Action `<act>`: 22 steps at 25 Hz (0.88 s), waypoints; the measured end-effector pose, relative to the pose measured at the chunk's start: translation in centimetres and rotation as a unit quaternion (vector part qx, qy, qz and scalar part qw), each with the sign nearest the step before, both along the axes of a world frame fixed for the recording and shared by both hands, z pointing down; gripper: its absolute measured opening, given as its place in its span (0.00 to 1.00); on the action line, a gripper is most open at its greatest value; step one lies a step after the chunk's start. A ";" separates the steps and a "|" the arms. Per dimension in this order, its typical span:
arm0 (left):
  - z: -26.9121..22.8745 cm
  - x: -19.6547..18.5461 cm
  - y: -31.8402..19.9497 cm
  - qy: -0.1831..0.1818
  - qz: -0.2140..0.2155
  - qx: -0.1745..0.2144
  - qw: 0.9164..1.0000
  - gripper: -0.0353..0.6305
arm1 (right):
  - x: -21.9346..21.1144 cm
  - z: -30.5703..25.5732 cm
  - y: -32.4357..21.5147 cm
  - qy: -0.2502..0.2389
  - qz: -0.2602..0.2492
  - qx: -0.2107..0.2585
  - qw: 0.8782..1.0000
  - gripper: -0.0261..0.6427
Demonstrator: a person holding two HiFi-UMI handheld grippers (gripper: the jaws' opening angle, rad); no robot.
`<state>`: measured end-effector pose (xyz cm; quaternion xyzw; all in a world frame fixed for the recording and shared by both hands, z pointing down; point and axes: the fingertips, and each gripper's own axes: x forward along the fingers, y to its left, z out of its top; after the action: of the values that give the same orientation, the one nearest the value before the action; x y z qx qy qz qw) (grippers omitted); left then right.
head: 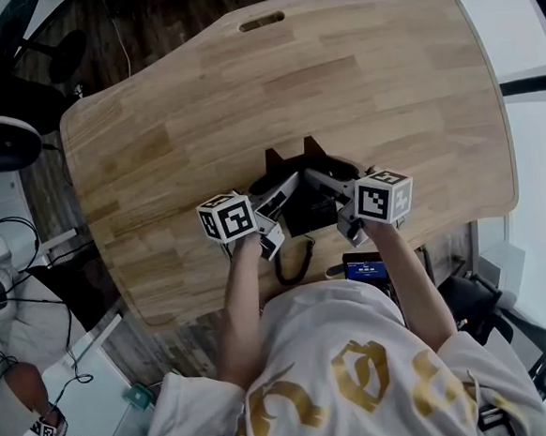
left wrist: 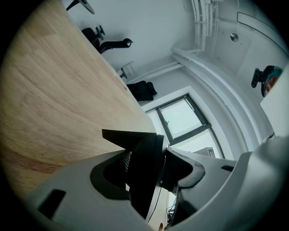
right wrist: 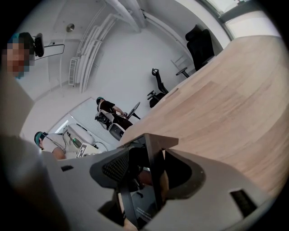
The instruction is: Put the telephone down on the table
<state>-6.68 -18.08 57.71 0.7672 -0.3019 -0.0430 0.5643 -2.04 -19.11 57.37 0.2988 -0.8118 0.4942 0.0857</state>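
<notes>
The black telephone (head: 307, 203) hangs just above the near part of the wooden table (head: 338, 85), held between both grippers. Its coiled cord (head: 291, 263) dangles over the table's near edge towards the person. My left gripper (head: 283, 191) is shut on the phone's left side, and my right gripper (head: 331, 181) is shut on its right side. In the left gripper view the jaws of my left gripper (left wrist: 156, 167) clamp a black edge of the telephone (left wrist: 131, 137). The right gripper view shows my right gripper (right wrist: 149, 176) pressed on a thin black panel of the telephone (right wrist: 156, 142).
The table has a slot handle (head: 261, 21) at its far edge. A small device with a blue screen (head: 364, 269) sits at the person's waist. Office chairs (head: 3, 139) stand on the floor at left. Another person (right wrist: 108, 110) works by a desk far off.
</notes>
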 end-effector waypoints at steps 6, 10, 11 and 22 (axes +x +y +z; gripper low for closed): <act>0.3 -0.1 -0.5 -0.001 -0.005 -0.008 1.000 0.40 | 0.0 0.2 -0.6 -0.001 0.003 -0.007 1.000 0.40; 0.4 -0.2 -0.9 0.000 -0.009 -0.012 1.000 0.40 | -0.1 0.4 -1.0 -0.005 0.003 -0.011 1.000 0.40; 0.4 -0.3 -1.0 0.000 -0.010 -0.014 1.000 0.40 | -0.1 0.4 -1.1 -0.006 0.003 -0.011 1.000 0.40; 0.9 -0.6 -2.2 -0.001 -0.024 -0.023 0.999 0.40 | -0.3 0.8 -2.4 -0.007 0.005 -0.014 1.000 0.40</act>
<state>-7.29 -20.28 58.62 0.7467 -0.3218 -0.0492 0.5801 -2.37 -21.48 58.20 0.2981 -0.8040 0.5080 0.0823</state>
